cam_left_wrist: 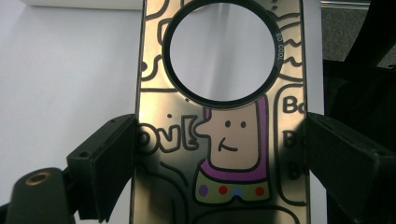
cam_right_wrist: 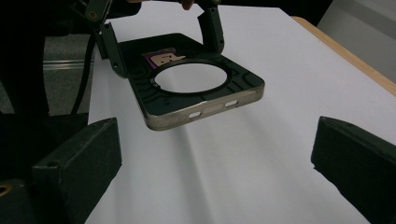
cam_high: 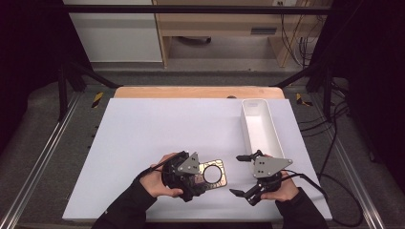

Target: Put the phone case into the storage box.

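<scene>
A gold metallic phone case [cam_high: 216,180] with black cartoon drawings and a large round hole is held level just above the white table sheet [cam_high: 153,129]. My left gripper [cam_high: 200,177] is shut on it, its jaws pressing the case's two long edges. In the left gripper view the case [cam_left_wrist: 224,154] stands between the jaws of the left gripper [cam_left_wrist: 222,135]. The right gripper view shows the case [cam_right_wrist: 205,107] lifted off the sheet, with the left gripper [cam_right_wrist: 163,42] behind it. My right gripper [cam_high: 241,175] [cam_right_wrist: 219,149] is open and holds nothing, just right of the case.
A long white tray [cam_high: 248,129] lies lengthwise at the right side of the sheet, nothing showing inside it. The wooden table edge [cam_high: 198,91] runs along the far side. Cables trail off the right gripper towards the right.
</scene>
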A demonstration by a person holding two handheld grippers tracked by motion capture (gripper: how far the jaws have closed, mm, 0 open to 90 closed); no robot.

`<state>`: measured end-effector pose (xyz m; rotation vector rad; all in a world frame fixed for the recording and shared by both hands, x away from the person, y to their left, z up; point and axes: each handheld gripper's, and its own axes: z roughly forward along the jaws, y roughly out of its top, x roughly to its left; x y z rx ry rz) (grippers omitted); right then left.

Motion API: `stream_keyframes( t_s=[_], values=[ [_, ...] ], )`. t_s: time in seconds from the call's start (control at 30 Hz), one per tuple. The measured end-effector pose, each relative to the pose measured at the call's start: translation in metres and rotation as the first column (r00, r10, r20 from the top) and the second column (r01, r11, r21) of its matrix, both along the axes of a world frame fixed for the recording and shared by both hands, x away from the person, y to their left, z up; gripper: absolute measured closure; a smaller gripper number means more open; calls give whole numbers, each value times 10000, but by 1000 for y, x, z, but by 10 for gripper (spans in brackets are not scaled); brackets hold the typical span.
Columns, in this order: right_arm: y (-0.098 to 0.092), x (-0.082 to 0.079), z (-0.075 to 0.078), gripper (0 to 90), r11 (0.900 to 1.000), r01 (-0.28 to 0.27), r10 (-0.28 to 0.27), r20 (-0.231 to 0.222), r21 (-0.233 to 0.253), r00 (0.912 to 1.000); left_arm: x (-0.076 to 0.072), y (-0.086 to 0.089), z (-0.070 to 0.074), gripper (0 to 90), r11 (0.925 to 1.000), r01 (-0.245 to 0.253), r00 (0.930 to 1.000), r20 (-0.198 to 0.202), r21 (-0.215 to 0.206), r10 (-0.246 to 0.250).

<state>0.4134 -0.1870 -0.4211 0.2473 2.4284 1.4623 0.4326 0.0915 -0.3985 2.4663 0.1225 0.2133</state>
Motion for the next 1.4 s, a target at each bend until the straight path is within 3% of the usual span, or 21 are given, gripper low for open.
stream_keyframes(
  t_s=[1.4],
  values=[
    [19, 3, -7, 43, 9955, -940, 942, -225, 98, 9953, -6, -15, 1, 115, 9948, 1012, 9949, -12, -82, -1012]
  ],
)
